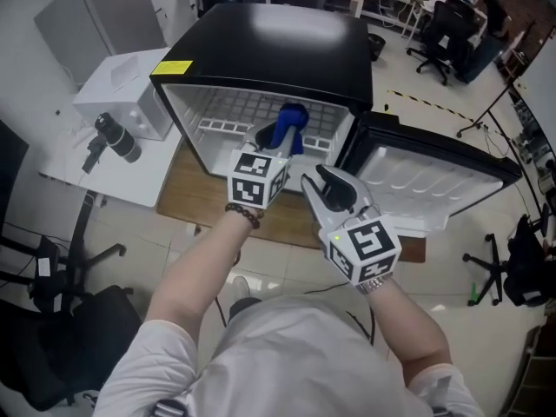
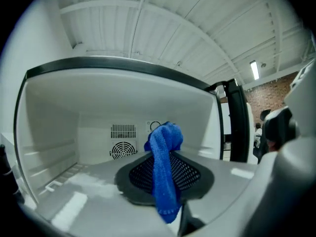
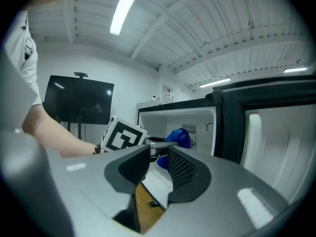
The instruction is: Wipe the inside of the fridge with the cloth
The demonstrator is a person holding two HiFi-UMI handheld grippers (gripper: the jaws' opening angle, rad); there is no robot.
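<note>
- Head view: I see the small black fridge (image 1: 269, 42) on a wooden desk (image 1: 187, 194), its door (image 1: 434, 176) swung wide to the right.
- The left claw (image 1: 276, 139) reaches into the fridge's open front with the blue cloth (image 1: 293, 118) pinched in it. The cloth sits above the white wire shelf (image 1: 230, 115), near the front edge of the compartment.
- Left gripper view: the two jaws are pressed onto the cloth, its top bunched above them and its tail hanging below. The fridge's white walls fill the frame, and a round fan grille (image 2: 122, 150) shows on the back wall, well beyond the cloth. I cannot tell whether the cloth touches any inner surface.
- The right claw (image 1: 314, 179) hovers outside the fridge, just beside the left one and in front of the open door.
- Right gripper view: its jaws stand spread with nothing between them. Through the gap I see only the desk and the fridge's lower edge. The left claw's marker cube and the cloth show ahead, at the fridge's mouth.
- To the fridge's left, a white box (image 1: 122, 94) and a black tube-shaped object (image 1: 113, 139) rest on a white desk (image 1: 78, 168).
</note>
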